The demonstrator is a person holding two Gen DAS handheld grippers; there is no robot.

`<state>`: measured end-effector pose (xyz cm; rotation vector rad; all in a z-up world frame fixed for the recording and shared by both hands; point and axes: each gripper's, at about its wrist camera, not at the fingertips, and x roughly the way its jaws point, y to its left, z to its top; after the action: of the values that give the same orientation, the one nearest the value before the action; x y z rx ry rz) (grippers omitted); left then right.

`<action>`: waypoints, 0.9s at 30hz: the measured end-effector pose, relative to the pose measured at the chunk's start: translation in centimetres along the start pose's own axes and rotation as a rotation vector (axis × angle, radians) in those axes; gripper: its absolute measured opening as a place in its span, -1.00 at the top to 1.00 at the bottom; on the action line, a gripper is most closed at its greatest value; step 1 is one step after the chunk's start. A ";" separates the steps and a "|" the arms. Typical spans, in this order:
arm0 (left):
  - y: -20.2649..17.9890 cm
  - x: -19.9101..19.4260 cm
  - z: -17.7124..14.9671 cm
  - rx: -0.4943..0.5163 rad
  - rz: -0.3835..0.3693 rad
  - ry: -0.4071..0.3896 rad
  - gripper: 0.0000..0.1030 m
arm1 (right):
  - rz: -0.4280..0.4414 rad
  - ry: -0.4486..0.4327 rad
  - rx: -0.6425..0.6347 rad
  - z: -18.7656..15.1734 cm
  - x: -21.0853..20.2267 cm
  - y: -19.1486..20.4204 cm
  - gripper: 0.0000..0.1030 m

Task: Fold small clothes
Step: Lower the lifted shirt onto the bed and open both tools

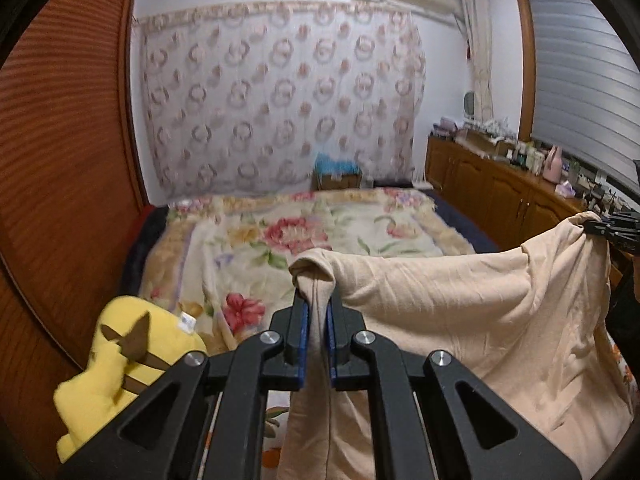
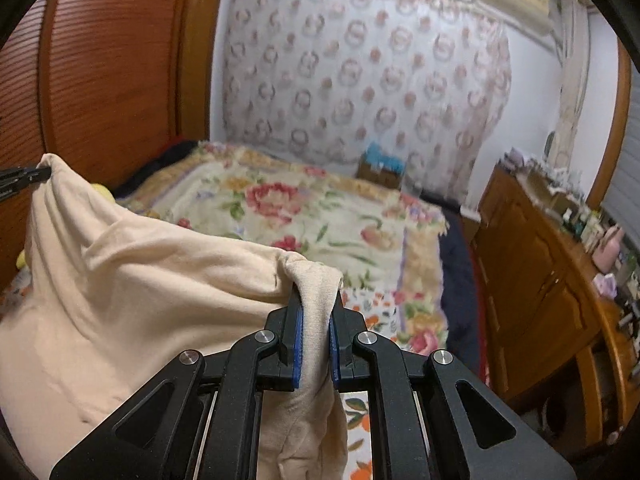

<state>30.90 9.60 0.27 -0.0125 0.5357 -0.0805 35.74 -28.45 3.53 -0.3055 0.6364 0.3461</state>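
Holding the beige garment (image 1: 460,304) stretched between left gripper (image 1: 316,304) and right gripper (image 2: 316,304), both fingers clamped on corners; next, lay it flat on the bed (image 1: 248,248).

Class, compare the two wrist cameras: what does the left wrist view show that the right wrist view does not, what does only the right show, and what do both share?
Only the left wrist view shows the yellow plush toy in full and the grey window blind.

Only the right wrist view shows the dark blue bedding running along the bed's side.

Both show the beige garment stretched between the left gripper and right gripper, each shut on a corner, above the floral blanket, with the wooden cabinet alongside.
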 end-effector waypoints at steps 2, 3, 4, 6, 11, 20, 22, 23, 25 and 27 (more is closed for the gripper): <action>-0.1 1.1 -0.8 0.003 -0.004 0.023 0.89 | 0.001 0.033 0.010 -0.7 2.1 -0.2 0.86; -0.3 2.1 -1.2 0.010 -0.011 0.041 0.89 | 0.000 0.045 0.012 -0.7 3.1 -0.4 0.85; -0.1 2.6 -1.3 0.016 -0.017 0.050 0.89 | 0.002 0.060 0.014 -1.1 4.2 -0.5 0.85; -0.2 3.5 -1.7 0.032 -0.027 0.068 0.89 | 0.004 0.091 0.019 -1.8 6.1 -0.7 0.85; -0.3 6.2 -2.2 0.067 -0.063 0.127 0.75 | 0.005 0.154 0.048 -3.3 9.5 -0.9 0.84; 0.5 6.7 -3.3 0.073 -0.118 0.251 0.52 | 0.004 0.215 0.078 -4.7 12.6 -1.3 0.80; 0.4 5.9 -3.8 0.078 -0.102 0.269 0.52 | 0.002 0.217 0.083 -4.8 12.8 -1.2 0.78; 0.5 5.4 -4.2 0.077 -0.093 0.272 0.52 | 0.002 0.217 0.083 -4.8 12.9 -1.3 0.76; 0.5 4.6 -4.9 0.076 -0.075 0.279 0.52 | -0.005 0.220 0.089 -4.8 13.1 -1.3 0.71; 0.3 3.5 -5.7 0.064 -0.087 0.291 0.52 | -0.015 0.218 0.097 -4.7 12.9 -1.3 0.60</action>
<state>30.96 9.69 -6.44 0.0387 0.8234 -0.1859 43.50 -28.60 -7.87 -0.2566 0.8623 0.2687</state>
